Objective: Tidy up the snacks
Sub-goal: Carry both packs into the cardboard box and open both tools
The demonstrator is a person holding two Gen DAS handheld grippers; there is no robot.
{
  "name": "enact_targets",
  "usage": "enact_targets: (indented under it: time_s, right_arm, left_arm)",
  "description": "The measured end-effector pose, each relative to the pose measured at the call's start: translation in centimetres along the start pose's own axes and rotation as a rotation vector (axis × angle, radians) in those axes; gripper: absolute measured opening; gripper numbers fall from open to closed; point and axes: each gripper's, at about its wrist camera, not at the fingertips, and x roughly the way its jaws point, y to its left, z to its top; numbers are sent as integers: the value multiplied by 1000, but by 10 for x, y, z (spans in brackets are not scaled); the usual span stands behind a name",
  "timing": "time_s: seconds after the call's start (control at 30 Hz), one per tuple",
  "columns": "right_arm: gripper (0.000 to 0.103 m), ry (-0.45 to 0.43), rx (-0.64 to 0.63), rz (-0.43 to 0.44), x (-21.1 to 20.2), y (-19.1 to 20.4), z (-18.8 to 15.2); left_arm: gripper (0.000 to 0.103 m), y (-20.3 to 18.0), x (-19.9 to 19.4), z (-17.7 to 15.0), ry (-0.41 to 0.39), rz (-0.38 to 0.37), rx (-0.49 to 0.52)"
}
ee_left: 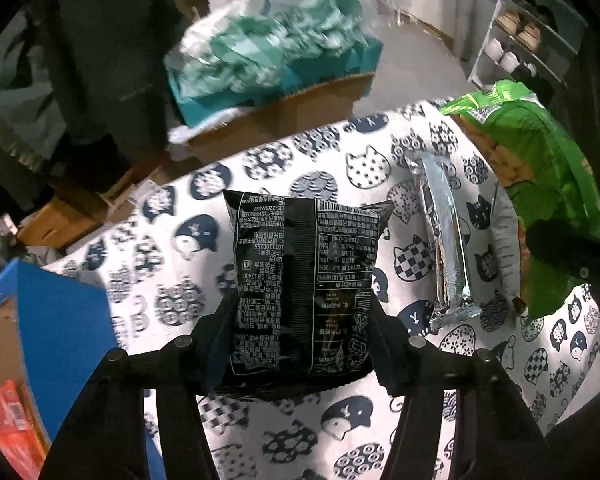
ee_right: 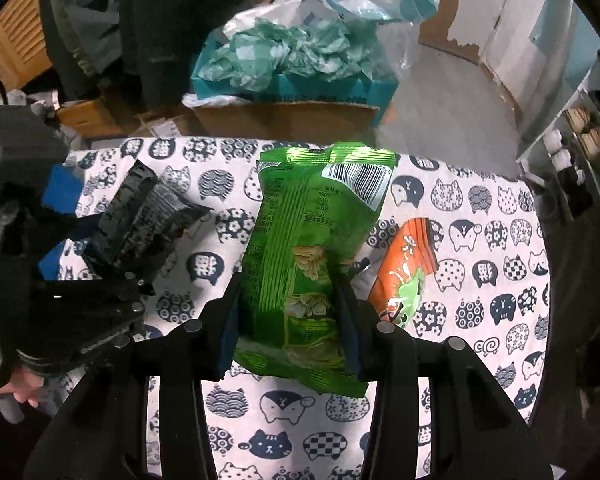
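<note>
Gripping a black snack bag [ee_left: 304, 292], the left gripper [ee_left: 300, 344] held it lengthwise out along its fingers above the cat-print table [ee_left: 172, 280] near its left edge (a blue box [ee_left: 64, 320] stood nearest); the right gripper [ee_right: 290, 320] clamped the green snack bag [ee_right: 312, 256] likewise.

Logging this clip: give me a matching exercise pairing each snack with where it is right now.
Things:
1. black bag
2. green bag
3. silver pack
4. orange pack

Places:
a. lying on the cloth, right of the green bag
b. in the left tongs
c. lying on the cloth, right of the black bag
d. in the right tongs

Pairs: 1-b, 2-d, 3-c, 4-a
</note>
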Motion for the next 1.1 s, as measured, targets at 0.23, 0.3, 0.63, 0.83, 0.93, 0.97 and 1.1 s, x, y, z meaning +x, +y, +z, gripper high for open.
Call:
enact_targets:
  time_s: [0.23, 0.3, 0.63, 0.83, 0.93, 0.97, 1.1]
  right_arm:
    - [42, -37, -29, -1, -20, 12, 0]
    - [42, -46, -38, 1, -25, 16, 0]
    - [42, -105, -89, 29, -59, 47, 2]
    - [42, -141, -129, 55, -77, 72, 5]
    - [42, -149, -148, 69, -81, 85, 7]
    - [42, -151, -155, 75, -83, 91, 8]
    - [42, -160, -186, 95, -88, 113, 13]
  left_arm:
    - [60, 15, -41, -8, -62, 56, -4]
    - [60, 22, -47, -9, -66, 54, -18]
    - [60, 51, -100, -31, -108, 62, -84]
    - [60, 73, -128, -48, -129, 86, -110]
    - [60, 83, -140, -57, -142, 106, -117]
    - [60, 88, -145, -59, -148, 118, -120]
    - [60, 107, -159, -68, -176, 146, -140]
